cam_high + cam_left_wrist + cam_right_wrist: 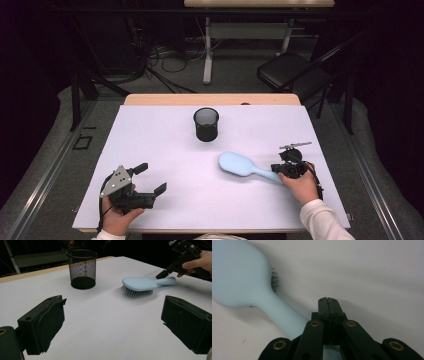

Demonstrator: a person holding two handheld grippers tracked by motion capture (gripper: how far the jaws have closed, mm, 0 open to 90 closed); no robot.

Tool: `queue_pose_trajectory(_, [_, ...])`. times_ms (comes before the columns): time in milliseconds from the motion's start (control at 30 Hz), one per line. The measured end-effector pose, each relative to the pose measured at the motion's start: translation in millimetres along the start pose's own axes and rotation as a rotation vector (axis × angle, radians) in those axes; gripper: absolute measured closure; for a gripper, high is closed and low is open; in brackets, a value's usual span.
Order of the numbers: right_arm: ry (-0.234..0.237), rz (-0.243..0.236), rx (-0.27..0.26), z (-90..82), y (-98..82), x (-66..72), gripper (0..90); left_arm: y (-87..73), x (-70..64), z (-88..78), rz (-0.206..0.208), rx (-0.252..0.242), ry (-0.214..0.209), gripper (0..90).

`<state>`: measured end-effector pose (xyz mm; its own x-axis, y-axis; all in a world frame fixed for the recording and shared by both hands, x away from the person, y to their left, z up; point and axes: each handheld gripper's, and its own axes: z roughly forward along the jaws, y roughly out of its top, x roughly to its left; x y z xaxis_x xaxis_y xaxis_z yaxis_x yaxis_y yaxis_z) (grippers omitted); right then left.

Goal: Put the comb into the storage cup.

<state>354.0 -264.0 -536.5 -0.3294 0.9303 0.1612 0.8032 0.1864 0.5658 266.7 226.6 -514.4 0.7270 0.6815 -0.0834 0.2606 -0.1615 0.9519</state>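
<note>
Jaws wide apart and empty, the left gripper [150,180] rests near the table's [150,125] front-left corner; the mesh cup [206,124] stands toward the back edge. Right of centre lies the blue hairbrush [242,166], bristles down, its handle beside the right gripper [280,169], whose jaws are pressed together on nothing. Pushing the brush with closed tips probably goes best low and steady against the handle, so it slides without spinning.

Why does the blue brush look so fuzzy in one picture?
In the right gripper view the hairbrush sits very close to the camera, so it blurs while the shut jaws look sharp. In the left gripper view it is crisp, bristles down, with a soft shadow. The high view's room behind is dark.
</note>
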Motion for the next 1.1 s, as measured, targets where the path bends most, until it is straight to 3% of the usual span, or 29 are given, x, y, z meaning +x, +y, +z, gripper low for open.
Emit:
queue_pose_trajectory(600, [0.013, -0.029, -0.039, -16.4, -45.6, 25.0, 90.0, 0.6, -0.5, -0.7, 0.008, 0.004, 0.000, 4.8])
queue_pose_trajectory(1100, [0.015, -0.038, -0.062, -19.1, -49.8, 28.1, 89.2, 0.8, -0.5, -0.9, 0.009, 0.002, -0.004, 5.2])
